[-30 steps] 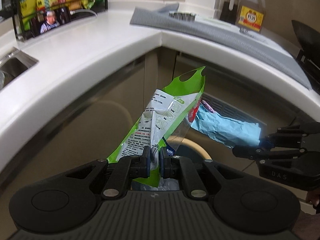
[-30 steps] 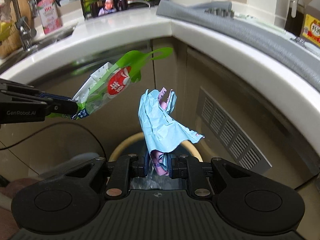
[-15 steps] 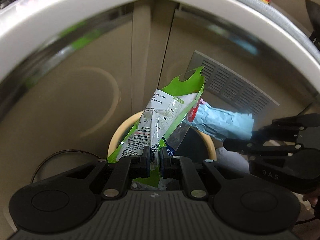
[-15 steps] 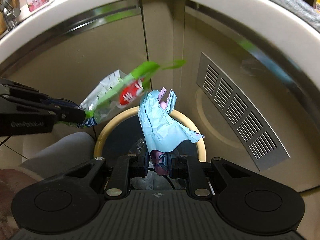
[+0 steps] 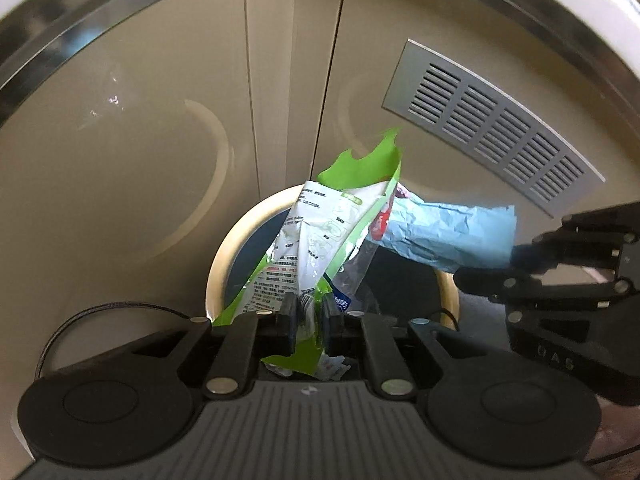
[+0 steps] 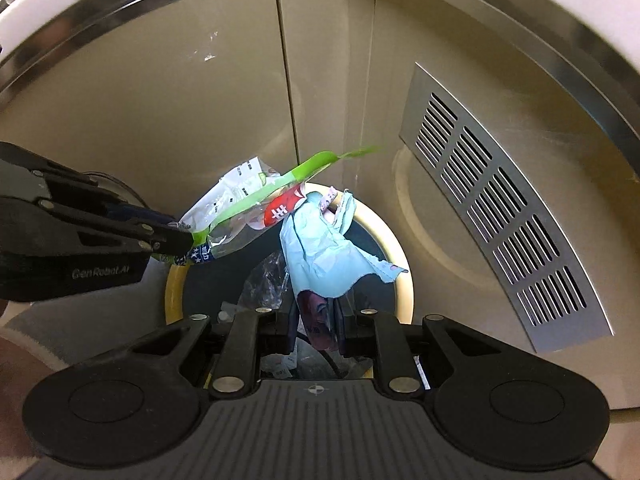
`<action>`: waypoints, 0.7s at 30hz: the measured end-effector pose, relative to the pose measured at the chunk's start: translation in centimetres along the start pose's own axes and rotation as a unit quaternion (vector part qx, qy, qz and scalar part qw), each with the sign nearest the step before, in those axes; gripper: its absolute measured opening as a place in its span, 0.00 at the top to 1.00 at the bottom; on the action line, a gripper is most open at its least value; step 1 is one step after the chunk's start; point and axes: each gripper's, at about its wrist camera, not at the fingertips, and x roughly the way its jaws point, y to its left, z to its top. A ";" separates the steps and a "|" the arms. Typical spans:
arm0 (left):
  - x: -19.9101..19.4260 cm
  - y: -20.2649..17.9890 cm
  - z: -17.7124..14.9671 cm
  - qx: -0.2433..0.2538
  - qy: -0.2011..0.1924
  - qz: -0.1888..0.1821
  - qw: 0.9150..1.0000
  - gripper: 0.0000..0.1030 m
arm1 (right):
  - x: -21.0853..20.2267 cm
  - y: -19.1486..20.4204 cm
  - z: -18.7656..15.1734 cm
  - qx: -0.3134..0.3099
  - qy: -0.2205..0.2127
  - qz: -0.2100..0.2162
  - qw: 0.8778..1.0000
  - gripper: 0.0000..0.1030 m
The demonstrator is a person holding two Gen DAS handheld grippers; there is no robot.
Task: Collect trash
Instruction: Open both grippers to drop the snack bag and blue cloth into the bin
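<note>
green-and-white bag [image 5: 320, 240] sits between the left claw [image 5: 307, 322] pads, sticking up ahead of the tips. jaws have just been opening a bit; the pads [image 5: 289, 320] now stand slightly off the film, so it's a loose hold, can't tell whether they still press. bin [image 5: 218, 276] with yellowish rim lies directly below and ahead of both claws, clear plastic already inside. right of that, right claw [image 6: 316, 326] is pinching the blue wrapper [image 6: 320, 256], which fans out ahead of its tips over the bin opening, touching the bag's red-labelled end. vent grille [image 6: 500, 208] on the cabinet further right.
</note>
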 end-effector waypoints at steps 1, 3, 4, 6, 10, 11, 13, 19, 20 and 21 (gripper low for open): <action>0.1 0.0 0.0 0.005 0.002 0.001 1.000 0.79 | 0.2 0.0 0.1 0.000 0.003 0.000 1.000 0.79; 0.3 0.0 0.1 0.009 0.004 0.003 1.000 0.55 | 0.7 0.0 0.4 0.000 0.006 -0.002 1.000 0.67; 0.2 0.1 0.1 0.009 0.002 0.005 1.000 0.34 | 0.9 0.1 0.5 -0.001 0.008 -0.002 1.000 0.56; 0.0 0.5 -0.3 0.003 -0.009 0.019 1.000 0.15 | 1.3 0.2 1.2 -0.002 0.014 -0.003 1.000 0.44; -1.3 1.1 -0.5 -0.010 -0.017 0.021 1.000 0.00 | 1.2 0.3 1.1 0.009 0.019 -0.016 1.000 0.29; -1.9 1.3 -0.7 -0.014 -0.021 0.024 0.999 0.00 | 0.9 0.3 1.0 0.014 0.019 -0.014 1.000 0.28; -3.1 1.3 -1.1 -0.015 -0.026 0.033 0.999 0.00 | 0.2 0.6 0.7 0.017 0.015 -0.011 1.000 0.26; -8.0 0.9 -3.6 -0.021 -0.071 0.061 0.995 0.00 | -4.8 1.3 -0.9 0.020 -0.026 0.005 0.999 0.15; -8.7 1.0 -3.9 -0.020 -0.076 0.068 0.995 0.00 | -5.7 1.6 -1.3 0.016 -0.037 0.008 0.999 0.14; -9.2 1.0 -4.1 -0.021 -0.080 0.076 0.994 0.00 | -6.4 1.8 -1.9 0.008 -0.047 0.006 0.999 0.13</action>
